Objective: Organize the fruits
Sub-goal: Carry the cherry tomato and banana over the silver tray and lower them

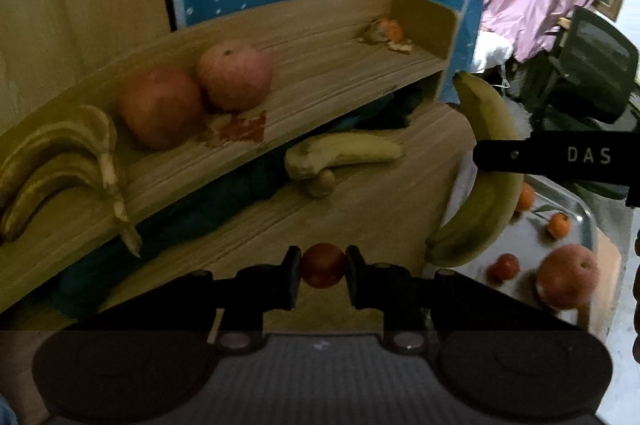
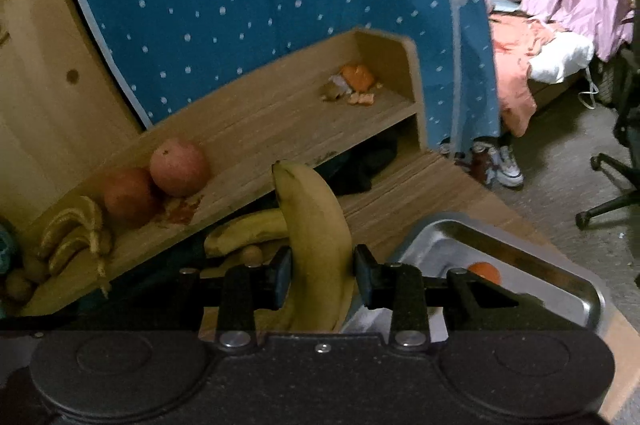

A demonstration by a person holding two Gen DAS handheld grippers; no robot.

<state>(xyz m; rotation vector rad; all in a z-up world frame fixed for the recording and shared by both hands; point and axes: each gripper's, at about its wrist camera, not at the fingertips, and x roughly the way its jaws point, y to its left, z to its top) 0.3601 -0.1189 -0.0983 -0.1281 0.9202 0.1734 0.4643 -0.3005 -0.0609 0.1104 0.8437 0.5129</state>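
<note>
The left gripper [image 1: 323, 272] pinches a small red fruit [image 1: 323, 265]; the right gripper [image 2: 322, 277] clamps a banana [image 2: 316, 245] (tip upright) near the metal tray [image 2: 560, 265].

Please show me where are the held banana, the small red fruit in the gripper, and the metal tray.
held banana [image 2: 316, 225], right wrist view, middle of body
small red fruit [image 1: 323, 265], left wrist view, centre
metal tray [image 2: 520, 249], right wrist view, far rim

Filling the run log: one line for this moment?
left gripper: shut on small red fruit | right gripper: shut on yellow banana
</note>
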